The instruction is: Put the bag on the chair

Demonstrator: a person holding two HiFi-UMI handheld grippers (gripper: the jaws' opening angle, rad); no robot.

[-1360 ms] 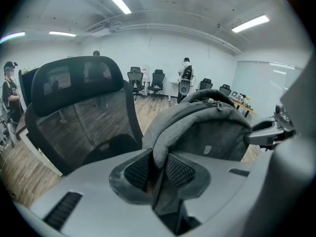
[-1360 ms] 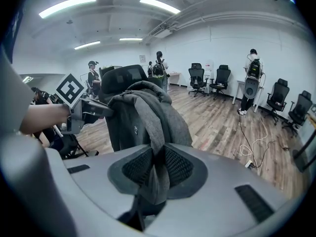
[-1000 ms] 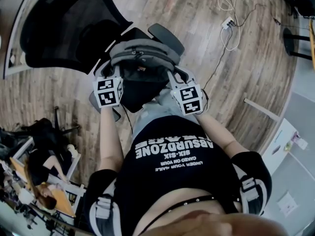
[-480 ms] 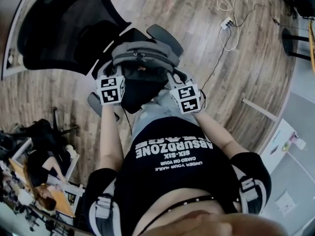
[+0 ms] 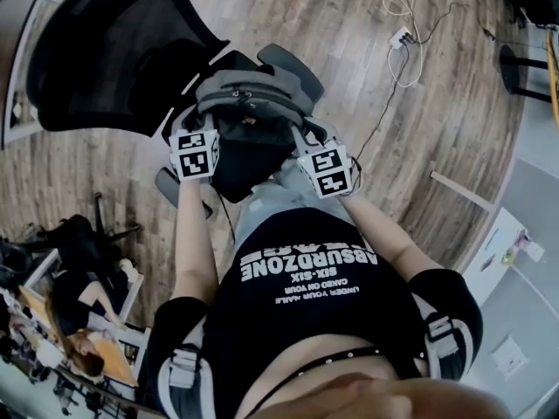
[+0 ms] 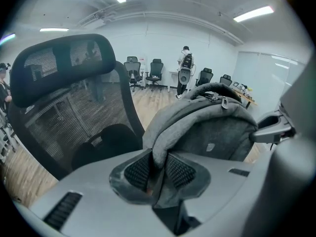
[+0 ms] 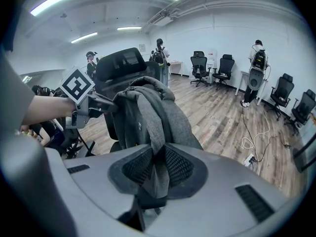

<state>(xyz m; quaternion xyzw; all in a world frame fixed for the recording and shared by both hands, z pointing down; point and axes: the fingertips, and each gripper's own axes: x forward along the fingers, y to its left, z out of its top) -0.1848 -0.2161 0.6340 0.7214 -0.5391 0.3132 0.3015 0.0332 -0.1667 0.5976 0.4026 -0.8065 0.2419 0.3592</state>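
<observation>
A grey backpack (image 5: 249, 103) hangs between my two grippers over the seat of a black mesh office chair (image 5: 105, 51). In the head view my left gripper (image 5: 203, 131) holds the bag's left side and my right gripper (image 5: 307, 141) its right side. In the left gripper view the pads are shut on a grey fabric fold (image 6: 157, 154) of the backpack (image 6: 207, 127), with the chair back (image 6: 64, 107) just behind. In the right gripper view the jaws pinch a grey strap (image 7: 156, 152) of the backpack (image 7: 148, 107); the left gripper (image 7: 79, 90) shows beyond it. The seat is mostly hidden beneath the bag.
The chair's armrest (image 5: 293, 64) sticks out behind the bag. A power strip with a white cable (image 5: 403, 37) lies on the wooden floor at the back right. A white table leg (image 5: 463, 195) is at the right. Other chairs and people (image 7: 256, 63) stand far off.
Both grippers and the backpack have shifted a little up the head view, farther from my body and over the chair. Both grips are unchanged.
</observation>
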